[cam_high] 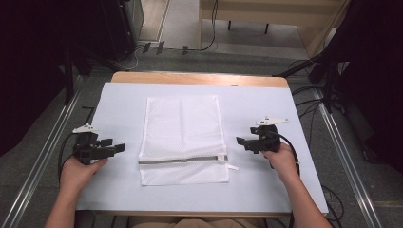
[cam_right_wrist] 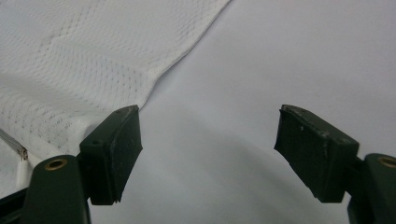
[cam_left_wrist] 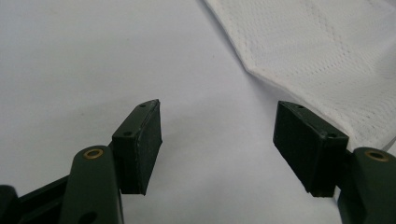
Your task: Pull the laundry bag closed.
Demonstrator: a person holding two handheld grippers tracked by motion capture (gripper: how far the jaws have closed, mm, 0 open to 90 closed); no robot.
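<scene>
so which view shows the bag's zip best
The high view: the whole mesh bag lies flat with the zip running across near its lower end. The right gripper view catches just the zip's pull end at its left edge; the left gripper view gives bare mesh.

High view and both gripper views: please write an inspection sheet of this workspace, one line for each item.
Surface: white sheet covers the wooden table; flat and clean.
Job's things: white mesh laundry bag lies flat at the centre, its zipper across the near end, pull tab at the right.
Clutter: nothing seen.
Grippers: left gripper and right gripper are open with nothing between the fingers, one at each side of the bag, apart from it.
Cables: a black cable trails from the left gripper; more lie on the floor.
Surroundings: grey floor, metal rails, dark stands.
</scene>
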